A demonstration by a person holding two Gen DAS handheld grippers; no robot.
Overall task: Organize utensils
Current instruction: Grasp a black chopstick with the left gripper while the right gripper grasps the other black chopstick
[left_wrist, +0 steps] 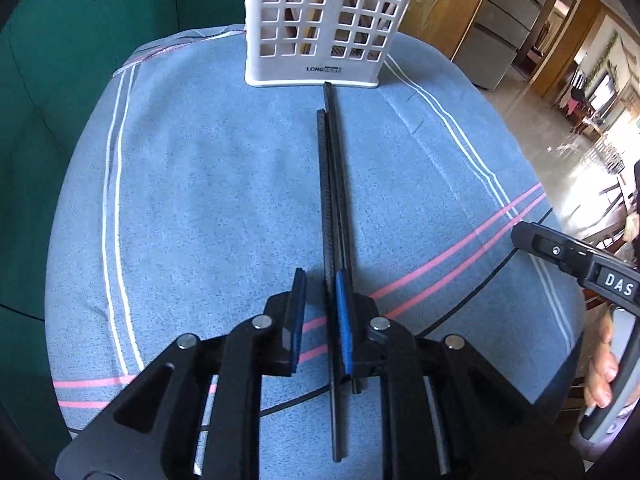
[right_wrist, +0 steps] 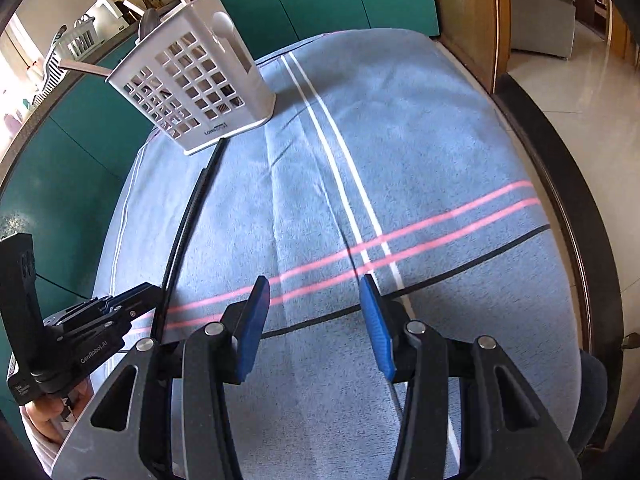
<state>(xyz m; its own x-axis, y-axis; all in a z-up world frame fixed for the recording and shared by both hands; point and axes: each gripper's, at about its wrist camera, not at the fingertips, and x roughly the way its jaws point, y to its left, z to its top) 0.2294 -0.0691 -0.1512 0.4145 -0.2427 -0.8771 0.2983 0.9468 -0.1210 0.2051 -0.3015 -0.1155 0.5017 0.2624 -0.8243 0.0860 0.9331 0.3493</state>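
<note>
left gripper (left_wrist: 320,320) narrow around the chopsticks (left_wrist: 334,200), seemingly not clamped; right gripper (right_wrist: 316,324) wide, empty. next: squeeze, lift into the white caddy (left_wrist: 324,20).

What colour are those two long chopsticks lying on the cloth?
The chopsticks are black, seen best in the left wrist view.

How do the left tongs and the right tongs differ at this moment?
The left tongs stand only narrowly apart; the right tongs gape wide. The left tongs have one of the black chopsticks in their gap, not clamped; the right tongs have only the blue cloth between them. Both have blue pads and point down at the cloth.
</note>
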